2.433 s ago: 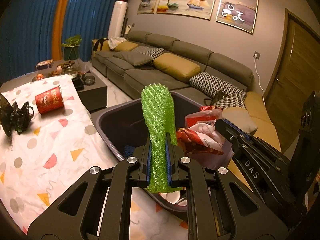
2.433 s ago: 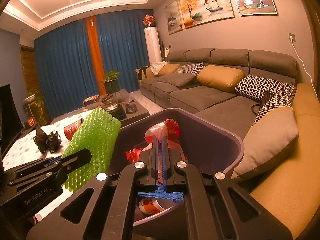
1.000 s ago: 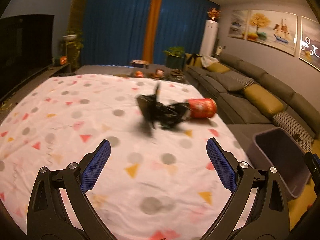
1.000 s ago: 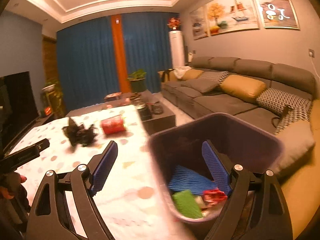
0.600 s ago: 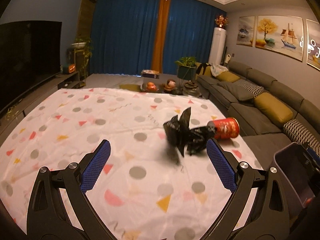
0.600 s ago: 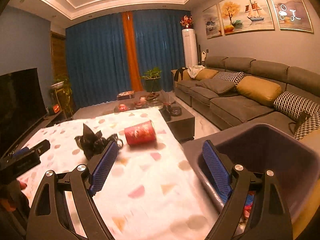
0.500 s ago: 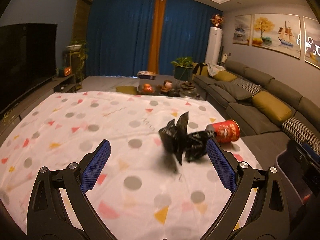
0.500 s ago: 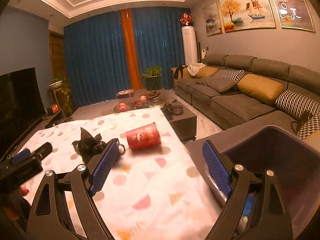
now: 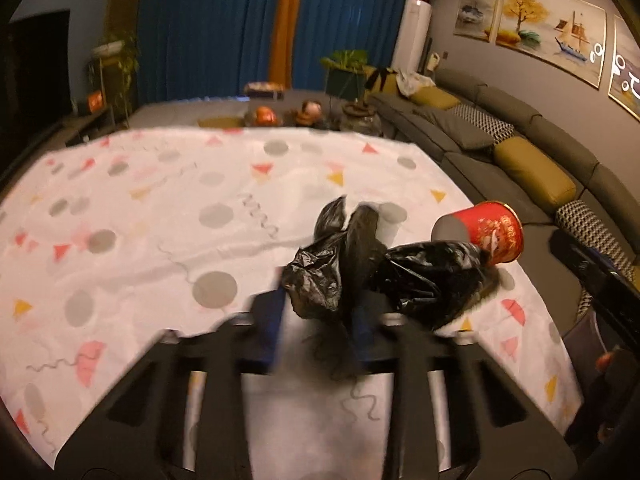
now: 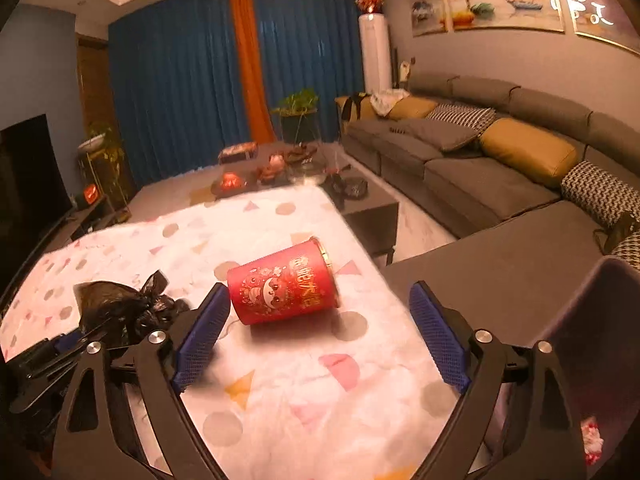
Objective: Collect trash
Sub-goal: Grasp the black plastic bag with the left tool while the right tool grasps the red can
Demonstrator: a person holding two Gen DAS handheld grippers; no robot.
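Item 1. Left claw [image 9: 316, 320]: jaws had just been closing, blurred in the left wrist view, with the crumpled black plastic bag [image 9: 384, 276] between them. The blue pads sat against the bag's left lobe, so it read as gripped, though the bag still lay on the worktop [image 9: 160, 220]. The grip fell on a bunched fold, probably because loose film offers nothing firmer.

Item 2. Right claw [image 10: 320, 328]: jaws wide apart, nothing held. It pointed down at the red paper cup [image 10: 284, 286], which lay on its side just ahead of the fingertips, its mouth turned to the right, clear of both pads [image 10: 200, 344]. The wide setting suited the cup's girth; the judged intent was to straddle it.

Item 3. Worktop: covered by a white cloth with grey dots and coloured triangles. Bag and cup lay near each other by its right edge, the cup's base almost touching the bag in the left wrist view.

Item 4. Dark grey bin [image 10: 592, 340]: stood beside the worktop, at the right of the right wrist view, a scrap of red-and-white wrapper [image 10: 591, 440] visible inside. Its nearness kept the carry short.

Item 5. Remaining work, judged: lift the bag, grasp the cup, drop both in the bin.
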